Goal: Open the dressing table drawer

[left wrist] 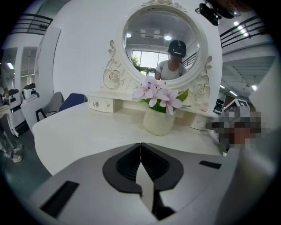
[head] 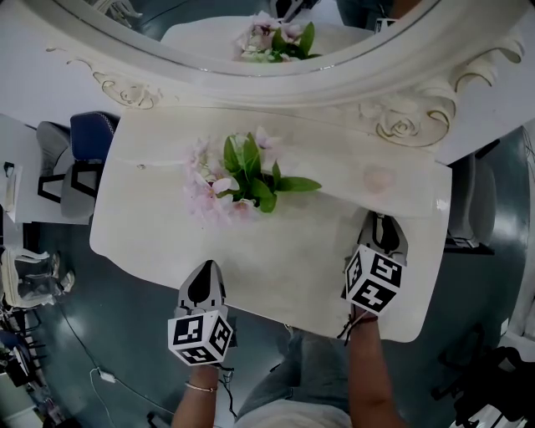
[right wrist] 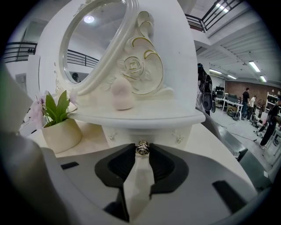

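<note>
The white dressing table [head: 292, 259] carries a small drawer [right wrist: 123, 132] under the right shelf, with a metal knob [right wrist: 142, 148] on its front. My right gripper [right wrist: 142, 149] reaches that front, and its two fingertips sit on either side of the knob, touching it. In the head view the right gripper [head: 383, 224] lies over the table's right end, below the shelf. Over the table's front edge my left gripper [head: 203, 272] hangs still, its jaws [left wrist: 140, 145] shut with nothing between them. A matching drawer [left wrist: 101, 104] sits under the left shelf.
A white vase of pink flowers [head: 238, 180] stands mid-table before the round mirror [head: 251, 25]. A pink egg-shaped thing [right wrist: 122, 94] rests on the right shelf above the drawer. A blue chair [head: 88, 138] stands left of the table. People stand far off at the right [right wrist: 246, 99].
</note>
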The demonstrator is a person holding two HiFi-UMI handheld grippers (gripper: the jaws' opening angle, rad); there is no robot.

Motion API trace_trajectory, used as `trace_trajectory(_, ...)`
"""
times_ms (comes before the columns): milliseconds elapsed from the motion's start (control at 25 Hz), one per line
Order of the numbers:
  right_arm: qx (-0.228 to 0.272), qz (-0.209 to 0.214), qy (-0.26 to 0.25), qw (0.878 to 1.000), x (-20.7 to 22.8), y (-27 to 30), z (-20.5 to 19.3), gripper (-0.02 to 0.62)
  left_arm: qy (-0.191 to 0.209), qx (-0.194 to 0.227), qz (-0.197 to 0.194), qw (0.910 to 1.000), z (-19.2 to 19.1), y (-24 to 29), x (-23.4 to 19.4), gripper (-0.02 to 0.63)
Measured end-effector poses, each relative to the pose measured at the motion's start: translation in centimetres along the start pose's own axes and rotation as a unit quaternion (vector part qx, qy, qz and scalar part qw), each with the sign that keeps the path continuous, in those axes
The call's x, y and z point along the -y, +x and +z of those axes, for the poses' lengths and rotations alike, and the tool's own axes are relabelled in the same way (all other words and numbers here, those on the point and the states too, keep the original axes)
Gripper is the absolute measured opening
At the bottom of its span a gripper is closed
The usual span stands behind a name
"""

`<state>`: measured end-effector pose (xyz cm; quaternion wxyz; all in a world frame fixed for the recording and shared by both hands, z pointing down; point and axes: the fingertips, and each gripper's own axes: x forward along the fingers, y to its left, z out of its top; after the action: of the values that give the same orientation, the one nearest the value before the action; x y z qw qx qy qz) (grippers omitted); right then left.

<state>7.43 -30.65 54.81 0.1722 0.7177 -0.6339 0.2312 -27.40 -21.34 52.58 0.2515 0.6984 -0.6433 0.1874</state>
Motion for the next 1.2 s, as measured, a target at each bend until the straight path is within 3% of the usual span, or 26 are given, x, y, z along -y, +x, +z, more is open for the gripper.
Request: trace_trajectory(1200, 0.005, 0.002, -0.008, 1.000, -0.2, -0.3, -0.3, 0.103, -0.009, 0.010, 0.011, 0.9998, 0.1, -1.6, -0.3, 0.018)
